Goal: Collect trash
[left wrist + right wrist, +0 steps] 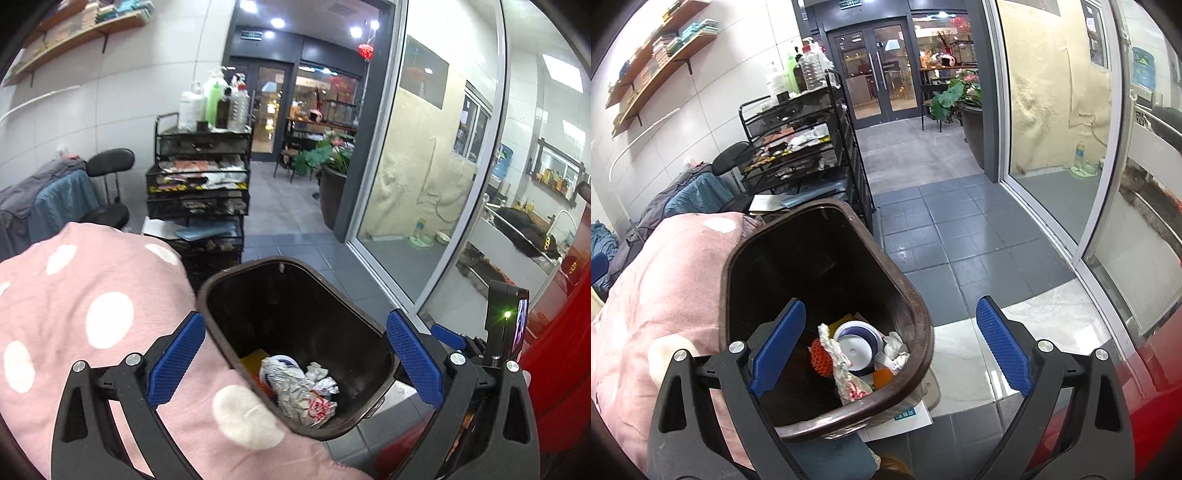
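A brown trash bin stands on the floor below both grippers. It holds a crinkled foil wrapper, crumpled paper, a white and blue lid and an orange foam net. My left gripper hangs over the bin's mouth, open, with nothing between its blue pads. My right gripper is also open and empty above the bin's near right rim. One of its blue fingers shows at the right of the left wrist view.
A pink cloth with white dots bulges against the bin's left side. Behind stands a black mesh cart topped with bottles. A glass sliding door runs along the right, a red surface lies near right, and grey tiled floor leads to a potted plant.
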Motion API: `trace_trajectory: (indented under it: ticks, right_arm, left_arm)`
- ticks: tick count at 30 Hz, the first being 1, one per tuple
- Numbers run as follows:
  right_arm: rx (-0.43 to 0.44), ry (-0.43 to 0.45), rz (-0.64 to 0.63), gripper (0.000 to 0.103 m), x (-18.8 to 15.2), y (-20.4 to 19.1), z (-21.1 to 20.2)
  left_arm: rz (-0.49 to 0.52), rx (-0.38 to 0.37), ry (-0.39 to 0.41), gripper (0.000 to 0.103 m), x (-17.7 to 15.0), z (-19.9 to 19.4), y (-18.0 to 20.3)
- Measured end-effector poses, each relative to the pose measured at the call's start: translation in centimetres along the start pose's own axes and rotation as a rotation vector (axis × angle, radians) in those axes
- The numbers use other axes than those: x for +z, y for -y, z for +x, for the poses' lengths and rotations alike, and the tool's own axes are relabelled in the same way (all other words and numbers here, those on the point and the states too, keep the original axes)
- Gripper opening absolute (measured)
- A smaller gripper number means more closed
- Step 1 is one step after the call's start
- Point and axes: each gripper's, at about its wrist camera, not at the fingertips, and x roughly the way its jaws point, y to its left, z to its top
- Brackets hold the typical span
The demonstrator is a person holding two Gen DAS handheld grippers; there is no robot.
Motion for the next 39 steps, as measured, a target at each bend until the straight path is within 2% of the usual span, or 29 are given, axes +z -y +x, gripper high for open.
trace_trajectory:
  ticks: [12,14,18,25,35,39]
  right_arm:
    - [0.090,0.076,-0.081,0.095,0.2,-4.2,-2.7]
    - [0.121,0.102,-0.111,0.095,0.2,-5.4,-3.5]
    - [0.179,0.152,-0.171,0.095,-0.1,-7.9,-5.2]
    - [0.295,0.208,-0.257,0.097,-1.2,-11.8,-8.4]
    - [0.428,0.227,-0.329,0.097,-3.0,-15.5,-11.8]
    - [0.459,0.219,-0.350,0.097,-4.0,-16.4,-12.8]
  left_arm:
    - [-0.050,0.090,0.080,0.098,-1.6,-5.1,-2.8]
    - [-0.047,0.143,0.092,0.098,-2.0,-5.9,-3.2]
    - [-0.044,0.193,0.114,0.098,-2.9,-7.6,-3.9]
    - [-0.060,0.336,0.172,0.098,-4.6,-10.9,-5.3]
    - [-0.185,0.506,0.250,0.098,-7.3,-15.9,-8.3]
    - [-0.235,0.543,0.272,0.098,-8.5,-17.6,-9.0]
